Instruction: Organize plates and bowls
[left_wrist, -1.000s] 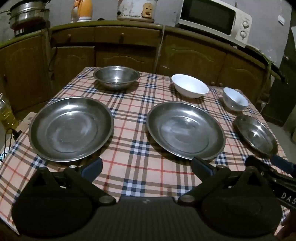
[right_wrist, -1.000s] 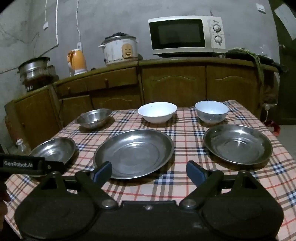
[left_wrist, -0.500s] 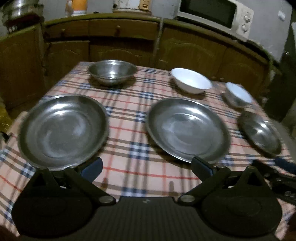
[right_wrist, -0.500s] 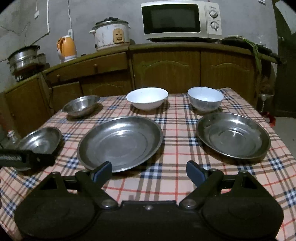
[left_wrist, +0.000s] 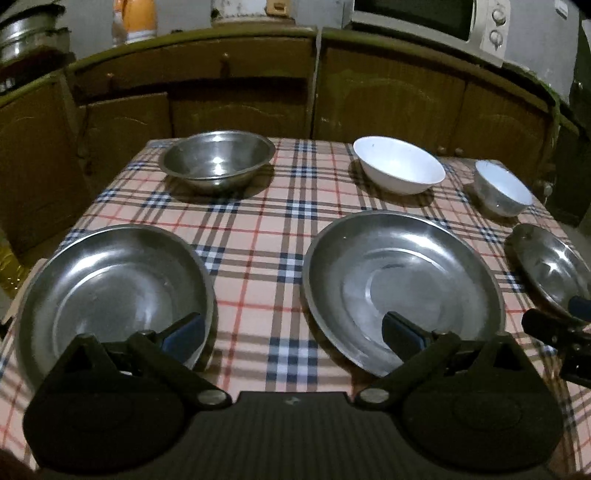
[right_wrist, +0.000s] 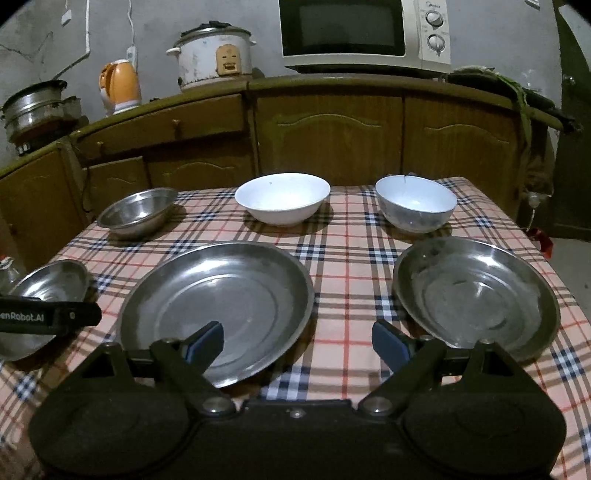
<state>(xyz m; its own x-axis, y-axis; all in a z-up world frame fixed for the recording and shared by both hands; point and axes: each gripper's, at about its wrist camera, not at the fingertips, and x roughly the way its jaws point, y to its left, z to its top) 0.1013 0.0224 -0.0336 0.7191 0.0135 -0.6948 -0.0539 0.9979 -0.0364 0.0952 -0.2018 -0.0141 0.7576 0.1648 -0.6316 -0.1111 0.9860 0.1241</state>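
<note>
Checked tablecloth (right_wrist: 347, 258) carries three steel plates in front, three bowls behind, all empty. Left gripper (left_wrist: 291, 332) and right gripper (right_wrist: 297, 341) both spread wide, holding nothing, over the middle plate (right_wrist: 218, 306).

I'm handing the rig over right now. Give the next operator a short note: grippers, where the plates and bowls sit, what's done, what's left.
Left gripper: open, empty, low over the near table edge between the left steel plate and the middle steel plate.
Right gripper: open, empty, between the middle plate and the right steel plate.
Back row: steel bowl, white bowl, smaller white bowl.
All six lie apart on the checked tablecloth.
Done: nothing stacked.
Left: stack the plates, nest the bowls.
</note>
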